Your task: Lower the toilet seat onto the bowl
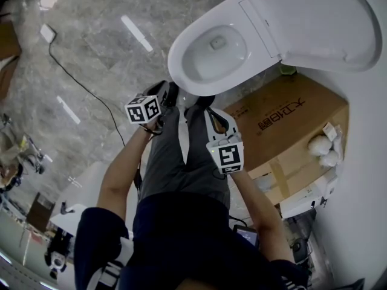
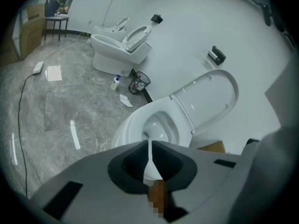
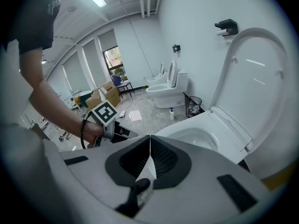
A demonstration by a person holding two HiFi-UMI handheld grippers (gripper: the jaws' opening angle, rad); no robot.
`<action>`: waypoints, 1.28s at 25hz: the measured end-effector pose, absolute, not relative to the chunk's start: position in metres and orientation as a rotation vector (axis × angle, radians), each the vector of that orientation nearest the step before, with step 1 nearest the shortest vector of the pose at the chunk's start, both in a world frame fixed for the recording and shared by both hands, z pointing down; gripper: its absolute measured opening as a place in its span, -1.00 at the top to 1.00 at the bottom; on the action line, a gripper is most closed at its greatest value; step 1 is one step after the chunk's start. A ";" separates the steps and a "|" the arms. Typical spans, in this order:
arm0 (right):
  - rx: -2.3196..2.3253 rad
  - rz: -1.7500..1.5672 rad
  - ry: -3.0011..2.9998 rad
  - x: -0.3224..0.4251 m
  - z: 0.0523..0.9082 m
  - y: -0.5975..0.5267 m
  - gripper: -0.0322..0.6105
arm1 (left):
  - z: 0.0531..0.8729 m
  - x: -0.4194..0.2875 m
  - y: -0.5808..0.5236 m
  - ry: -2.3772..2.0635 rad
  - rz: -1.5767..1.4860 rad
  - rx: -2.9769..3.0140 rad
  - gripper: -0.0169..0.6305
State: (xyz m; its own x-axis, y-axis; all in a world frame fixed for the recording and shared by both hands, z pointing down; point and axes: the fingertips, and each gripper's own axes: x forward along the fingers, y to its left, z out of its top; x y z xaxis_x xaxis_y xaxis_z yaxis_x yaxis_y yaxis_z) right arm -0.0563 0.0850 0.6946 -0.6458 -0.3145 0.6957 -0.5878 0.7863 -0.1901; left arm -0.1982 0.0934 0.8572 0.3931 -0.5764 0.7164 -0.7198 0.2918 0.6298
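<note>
Over the grey marble floor (image 1: 91, 53), left gripper (image 2: 149, 143) and right gripper (image 3: 149, 139), fingers closed empty, may let the upright white plastic toilet seat (image 1: 314, 23) slam.

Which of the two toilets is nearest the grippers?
The toilet with its seat raised against the wall, right ahead. The other toilet stands farther along that wall, beyond the black waste bin.

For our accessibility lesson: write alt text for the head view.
A person stands over a toilet bowl with its seat raised, holding the left gripper and right gripper near its front rim. A cardboard box sits beside it.
</note>
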 end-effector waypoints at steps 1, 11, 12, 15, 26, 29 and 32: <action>0.668 0.532 -2.308 -0.056 0.693 0.084 0.83 | 0.854 -0.199 0.092 -1.280 0.146 1.390 0.82; 0.692 0.535 -2.323 -0.053 0.682 0.079 0.83 | 0.823 -0.201 0.078 -1.336 0.199 1.519 0.87; 0.696 0.532 -2.327 -0.052 0.679 0.078 0.83 | 0.815 -0.200 0.075 -1.348 0.208 1.548 0.87; 0.718 0.518 -2.344 -0.051 0.668 0.074 0.83 | 0.791 -0.200 0.067 -1.391 0.235 1.629 0.87; 0.885 0.467 -2.499 -0.044 0.596 0.052 0.83 | 0.659 -0.204 0.028 -1.603 0.332 1.970 0.88; 0.954 0.454 -2.548 -0.042 0.565 0.041 0.83 | 0.614 -0.202 0.016 -1.645 0.346 2.082 0.88; 1.027 0.436 -2.591 -0.034 0.532 0.034 0.84 | 0.569 -0.197 0.007 -1.690 0.310 2.170 0.88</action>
